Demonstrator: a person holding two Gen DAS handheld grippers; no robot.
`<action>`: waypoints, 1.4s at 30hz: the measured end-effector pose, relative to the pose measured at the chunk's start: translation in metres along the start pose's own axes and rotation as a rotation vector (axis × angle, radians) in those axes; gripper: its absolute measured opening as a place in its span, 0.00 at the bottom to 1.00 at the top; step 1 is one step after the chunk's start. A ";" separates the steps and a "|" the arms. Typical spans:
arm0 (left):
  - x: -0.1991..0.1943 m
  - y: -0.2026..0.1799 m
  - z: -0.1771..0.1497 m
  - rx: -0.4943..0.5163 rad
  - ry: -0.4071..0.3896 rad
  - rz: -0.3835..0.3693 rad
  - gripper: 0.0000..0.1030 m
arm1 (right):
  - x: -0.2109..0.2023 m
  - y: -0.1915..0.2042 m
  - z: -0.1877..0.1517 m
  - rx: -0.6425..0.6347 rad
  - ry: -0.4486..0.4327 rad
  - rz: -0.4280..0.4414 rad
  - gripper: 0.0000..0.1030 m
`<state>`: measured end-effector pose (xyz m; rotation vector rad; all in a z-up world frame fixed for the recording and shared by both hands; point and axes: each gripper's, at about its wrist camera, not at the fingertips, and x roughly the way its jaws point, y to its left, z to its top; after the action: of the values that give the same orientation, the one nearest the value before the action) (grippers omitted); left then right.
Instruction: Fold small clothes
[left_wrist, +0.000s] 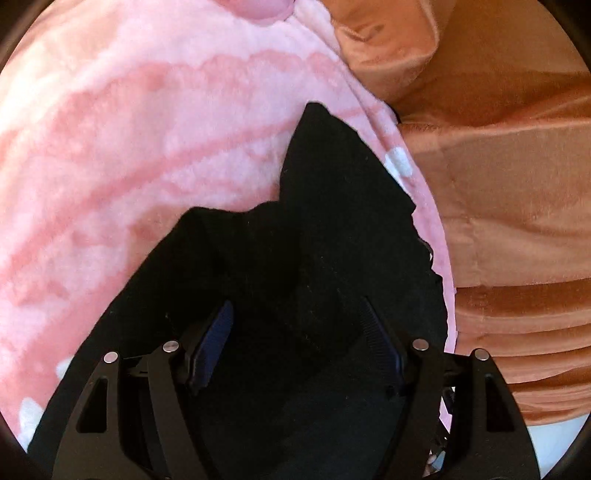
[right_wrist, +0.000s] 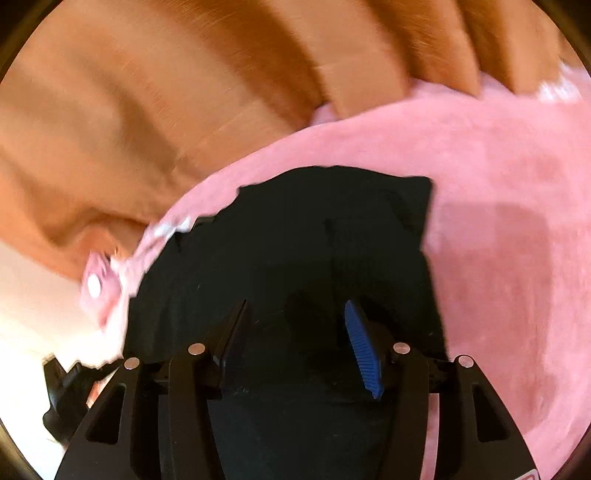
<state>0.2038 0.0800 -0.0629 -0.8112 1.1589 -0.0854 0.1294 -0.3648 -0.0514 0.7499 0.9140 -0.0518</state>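
Observation:
A small black garment (left_wrist: 332, 229) lies on a pink fleece blanket (left_wrist: 129, 147). In the left wrist view it is bunched into peaks, and my left gripper (left_wrist: 299, 314) is open just above it, fingers spread to either side of a fold. In the right wrist view the garment (right_wrist: 332, 229) lies flatter, with a squared far corner. My right gripper (right_wrist: 295, 314) is also open right over it, its blue ribbed pad (right_wrist: 360, 347) facing inward. Neither gripper holds any cloth. The right wrist view is blurred by motion.
An orange-brown velvet cover (left_wrist: 498, 166) with folds borders the blanket, and shows in the right wrist view (right_wrist: 147, 92) too. A pale surface (right_wrist: 29, 314) and a dark object (right_wrist: 66, 387) sit at the lower left there.

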 end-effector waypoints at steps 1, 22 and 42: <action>0.000 0.001 0.002 -0.004 -0.011 -0.007 0.66 | 0.000 -0.004 0.002 0.015 0.002 0.011 0.51; -0.015 0.008 0.041 0.114 -0.153 0.095 0.07 | -0.010 -0.006 0.007 -0.059 -0.004 -0.035 0.00; -0.009 0.006 0.032 0.140 0.001 0.092 0.09 | 0.010 0.020 -0.020 -0.131 -0.010 -0.030 0.48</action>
<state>0.2251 0.1054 -0.0547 -0.6330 1.1763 -0.0899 0.1283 -0.3354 -0.0549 0.6140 0.9099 -0.0220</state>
